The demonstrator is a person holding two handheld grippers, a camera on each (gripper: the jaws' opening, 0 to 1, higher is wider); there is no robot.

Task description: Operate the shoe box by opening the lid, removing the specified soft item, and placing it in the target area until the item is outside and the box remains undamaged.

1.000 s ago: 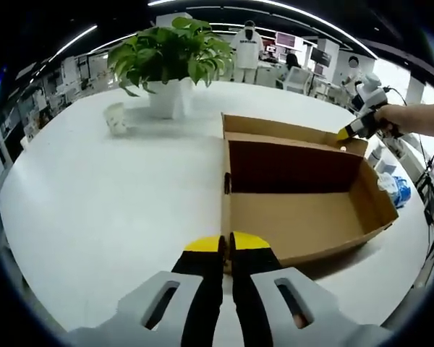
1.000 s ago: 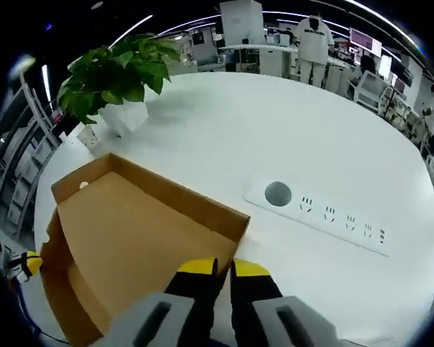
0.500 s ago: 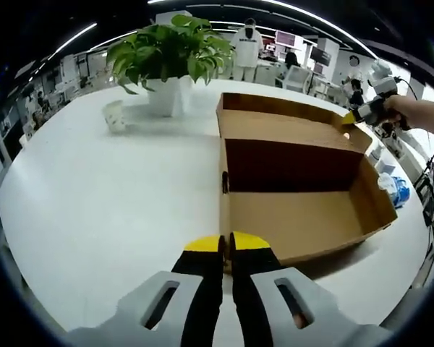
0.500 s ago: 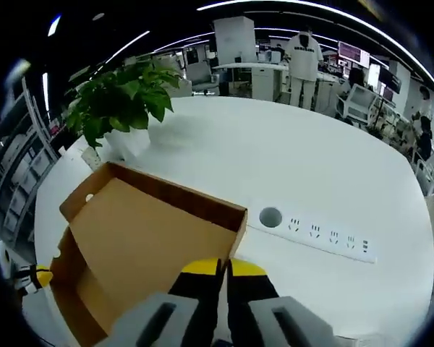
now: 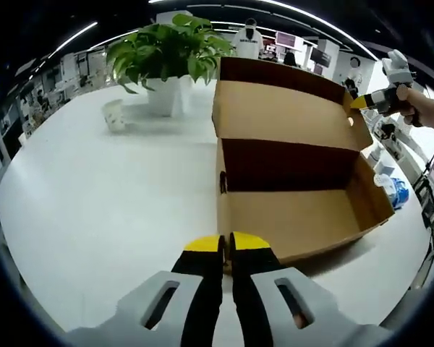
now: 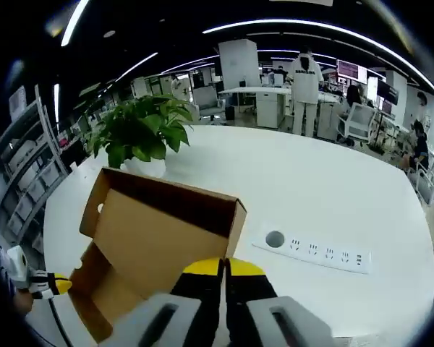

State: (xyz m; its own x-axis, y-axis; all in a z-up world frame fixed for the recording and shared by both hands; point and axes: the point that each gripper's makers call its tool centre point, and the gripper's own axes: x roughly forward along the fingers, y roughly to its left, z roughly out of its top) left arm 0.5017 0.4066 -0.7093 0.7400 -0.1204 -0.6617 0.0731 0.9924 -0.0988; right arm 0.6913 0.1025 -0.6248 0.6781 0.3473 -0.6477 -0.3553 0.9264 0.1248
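Observation:
A brown cardboard shoe box (image 5: 304, 217) lies open on the white table (image 5: 94, 202). What I see of its floor is bare cardboard. Its lid (image 5: 282, 112) stands nearly upright at the far side. In the left gripper view my right gripper (image 5: 363, 102) holds the lid's upper right corner. In the right gripper view that gripper (image 6: 223, 266) is shut on the lid (image 6: 163, 231) at its near edge. My left gripper (image 5: 223, 242) is shut, its tips at the box's near wall. It also appears low at the left in the right gripper view (image 6: 56, 284), beside the box's corner.
A potted plant (image 5: 166, 58) and a white cup (image 5: 116, 116) stand beyond the box on the left. A power strip (image 6: 315, 249) is set into the table to the right of the lid. A blue-and-white thing (image 5: 398, 189) lies past the box. A person (image 6: 304, 69) stands far back.
The lid has swung up from lying low behind the box to nearly upright, and my right gripper has risen with it. The left gripper and the box body have stayed put.

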